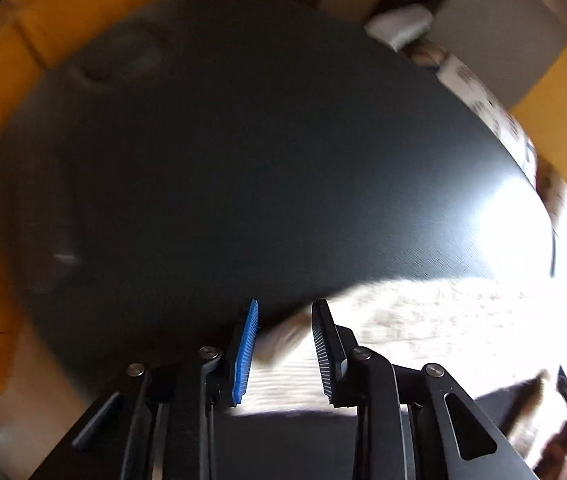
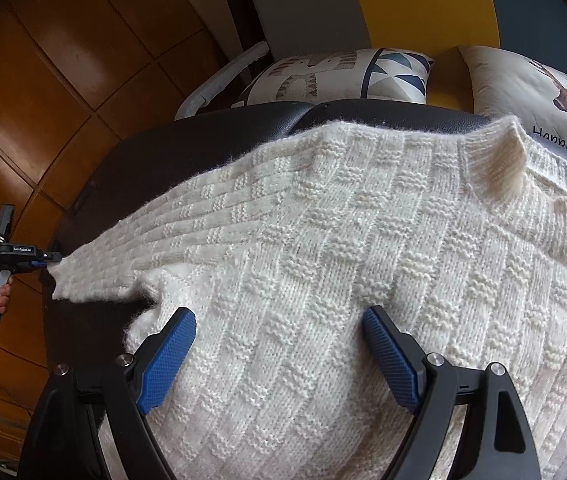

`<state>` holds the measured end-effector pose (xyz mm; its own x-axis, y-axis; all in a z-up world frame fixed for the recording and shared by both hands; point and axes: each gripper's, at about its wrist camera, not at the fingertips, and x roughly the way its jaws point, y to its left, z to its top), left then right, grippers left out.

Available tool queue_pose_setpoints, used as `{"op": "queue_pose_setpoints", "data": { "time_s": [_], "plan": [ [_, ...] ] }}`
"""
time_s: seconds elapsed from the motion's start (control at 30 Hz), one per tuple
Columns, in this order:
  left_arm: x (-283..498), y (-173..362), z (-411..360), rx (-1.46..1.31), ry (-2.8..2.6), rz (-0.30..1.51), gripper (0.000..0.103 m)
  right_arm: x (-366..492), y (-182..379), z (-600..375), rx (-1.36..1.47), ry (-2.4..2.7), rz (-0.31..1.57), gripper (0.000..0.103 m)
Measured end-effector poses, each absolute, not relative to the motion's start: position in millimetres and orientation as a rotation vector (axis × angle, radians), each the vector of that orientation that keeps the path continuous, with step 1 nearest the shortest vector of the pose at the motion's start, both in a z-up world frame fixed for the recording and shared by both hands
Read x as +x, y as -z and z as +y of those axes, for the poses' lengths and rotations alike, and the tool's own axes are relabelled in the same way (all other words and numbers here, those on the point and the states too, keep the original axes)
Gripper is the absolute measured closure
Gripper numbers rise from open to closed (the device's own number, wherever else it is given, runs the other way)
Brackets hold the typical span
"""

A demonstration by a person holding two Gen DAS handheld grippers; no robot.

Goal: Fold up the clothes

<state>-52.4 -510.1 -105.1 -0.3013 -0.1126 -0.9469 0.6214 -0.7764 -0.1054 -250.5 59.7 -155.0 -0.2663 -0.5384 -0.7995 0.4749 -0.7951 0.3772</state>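
Left gripper (image 1: 285, 344) jaws around white knit (image 1: 423, 320)

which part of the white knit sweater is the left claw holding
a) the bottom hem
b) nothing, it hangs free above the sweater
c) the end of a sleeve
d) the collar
c: in the right wrist view the left claw pinches the tip of the sleeve of the white knit sweater, stretched out sideways, far from the collar.

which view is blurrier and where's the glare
The left wrist view is the blurrier: motion smear throughout, with daylight glare blowing out the sweater and the dark surface at right. The right wrist view is sharp and evenly lit; the sweater's knit reads clearly, with only fisheye bending at the edges.
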Motion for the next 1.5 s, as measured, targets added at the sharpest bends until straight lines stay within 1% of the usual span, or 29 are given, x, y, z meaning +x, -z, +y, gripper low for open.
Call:
{"op": "queue_pose_setpoints", "data": {
  "time_s": [0.1,0.17,0.3,0.47,0.5,0.53,0.57,0.6,0.83,0.9,0.93,0.97,1.07,1.23,1.33,1.43,1.5],
  "plan": [
    [-34.3,84.9,-492.4,1.396,2.246,0.643,0.071,-253.1,142.0,56.1,1.345,2.096,-0.028,0.015],
    [-36.1,88.7,-469.6,1.412,2.318,0.631,0.07,-256.2,128.0,50.1,1.282,2.123,0.053,0.015],
    [-47.2,107.7,-438.0,1.448,2.36,0.561,0.07,-277.8,118.4,33.6,1.256,2.122,0.144,0.015],
    [-52.8,134.4,-430.3,1.467,2.241,0.469,0.07,-322.6,142.6,6.6,1.372,2.162,0.335,0.015],
    [-49.0,136.8,-432.3,1.463,2.233,0.483,0.069,-330.1,151.8,2.8,1.405,2.162,0.358,0.015],
    [-44.0,136.5,-435.4,1.446,2.251,0.505,0.068,-337.6,161.0,-1.0,1.438,2.161,0.381,0.01],
    [-40.0,136.1,-437.8,1.434,2.259,0.514,0.068,-339.8,163.3,-3.9,1.404,2.179,0.377,0.003],
    [-37.4,135.6,-439.3,1.429,2.255,0.504,0.068,-342.7,166.2,-7.7,1.402,2.185,0.383,0.0],
    [-50.5,142.3,-447.7,1.411,2.199,0.492,0.068,-342.8,162.1,-16.6,1.357,2.237,0.353,0.0],
    [-57.3,136.2,-444.2,1.417,2.179,0.52,0.068,-340.8,156.2,-14.1,1.365,2.216,0.337,0.0],
    [-63.8,130.2,-439.5,1.406,2.188,0.541,0.069,-336.0,150.9,-10.4,1.36,2.216,0.323,0.003],
    [-60.3,122.1,-433.8,1.38,2.22,0.558,0.069,-327.2,144.1,-4.0,1.34,2.218,0.301,0.003],
    [-48.0,104.1,-391.5,1.398,2.404,0.604,0.07,-295.7,125.6,20.9,1.295,2.207,0.223,0.003],
    [-17.5,107.8,-286.2,1.675,2.687,0.734,0.069,-226.3,116.8,84.9,1.326,2.147,0.068,0.003],
    [2.1,119.8,-238.3,1.841,2.723,0.771,0.069,-176.9,114.5,119.0,1.352,2.103,-0.013,0.003],
    [29.2,134.8,-210.9,1.974,2.694,0.823,0.069,-132.4,117.1,141.3,1.39,2.052,0.014,0.003],
    [32.7,141.1,-199.9,2.026,2.681,0.822,0.068,-104.9,120.5,153.6,1.416,2.023,0.016,0.003]
  ]
}}
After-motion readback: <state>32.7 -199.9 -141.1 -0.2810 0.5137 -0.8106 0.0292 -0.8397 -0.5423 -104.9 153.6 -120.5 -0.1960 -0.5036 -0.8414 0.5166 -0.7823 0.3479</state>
